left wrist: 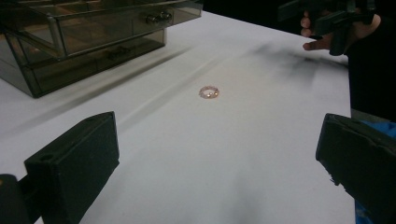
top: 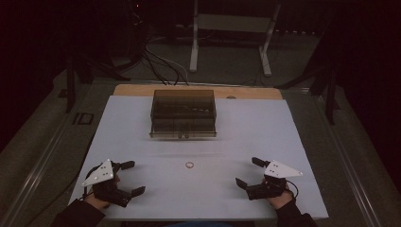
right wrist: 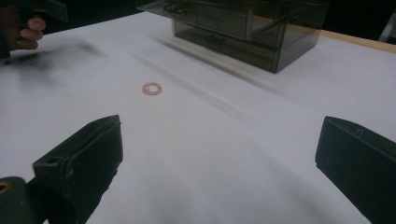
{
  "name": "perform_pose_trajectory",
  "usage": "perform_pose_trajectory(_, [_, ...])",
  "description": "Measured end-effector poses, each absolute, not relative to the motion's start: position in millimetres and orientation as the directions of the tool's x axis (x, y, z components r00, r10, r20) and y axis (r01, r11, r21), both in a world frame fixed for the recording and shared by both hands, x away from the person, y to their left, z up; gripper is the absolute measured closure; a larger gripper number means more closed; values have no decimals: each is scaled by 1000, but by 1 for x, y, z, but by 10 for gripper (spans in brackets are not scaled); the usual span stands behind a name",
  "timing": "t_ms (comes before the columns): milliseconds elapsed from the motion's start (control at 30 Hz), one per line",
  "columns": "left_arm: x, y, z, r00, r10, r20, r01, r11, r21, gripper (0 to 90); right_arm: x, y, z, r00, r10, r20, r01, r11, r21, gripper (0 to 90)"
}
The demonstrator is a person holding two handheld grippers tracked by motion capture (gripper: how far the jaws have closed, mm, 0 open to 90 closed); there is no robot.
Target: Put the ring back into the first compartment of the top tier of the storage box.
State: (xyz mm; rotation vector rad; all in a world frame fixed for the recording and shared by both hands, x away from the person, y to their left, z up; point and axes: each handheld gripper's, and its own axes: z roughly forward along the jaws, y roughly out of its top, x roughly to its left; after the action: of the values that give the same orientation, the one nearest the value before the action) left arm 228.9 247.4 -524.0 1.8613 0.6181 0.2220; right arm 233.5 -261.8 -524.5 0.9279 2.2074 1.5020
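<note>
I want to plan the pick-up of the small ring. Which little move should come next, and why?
Probably bring one tool, for example the right tool, in toward the ring. The ring lies flat and alone on the white table, between both tools and apart from them. Both, also the left tool, stand open and empty.

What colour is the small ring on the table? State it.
The ring is pinkish copper, with a slight sparkle; the left gripper view shows it best.
</note>
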Motion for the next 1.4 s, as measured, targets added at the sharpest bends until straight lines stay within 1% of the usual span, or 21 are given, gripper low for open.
perform_pose_trajectory(167, [231,245,-527,848,509,-149,326,-278,904,10,233,-262,-525,-739,666,102,336,233,913,11])
perform_pose_trajectory(700, [230,243,-522,859,494,-135,310,-293,904,10,233,-257,-526,-746,661,88,336,259,906,11])
perform_pose_trajectory(833, [234,243,-516,861,484,-158,322,-278,905,10,232,-257,-525,-744,662,88,335,256,907,11])
perform_pose_trajectory(967, [236,241,-509,866,475,-159,321,-284,904,10,232,-258,-525,-743,663,89,336,254,907,11])
perform_pose_trajectory(1233, [243,237,-489,883,450,-134,294,-306,906,10,231,-258,-525,-738,669,88,338,254,906,11])
perform_pose_trajectory(1367, [248,235,-482,884,454,-110,282,-329,902,10,231,-258,-525,-739,668,90,339,253,906,11])
perform_pose_trajectory(1400, [251,235,-480,880,460,-120,290,-322,901,10,231,-258,-526,-740,667,89,338,254,906,11])
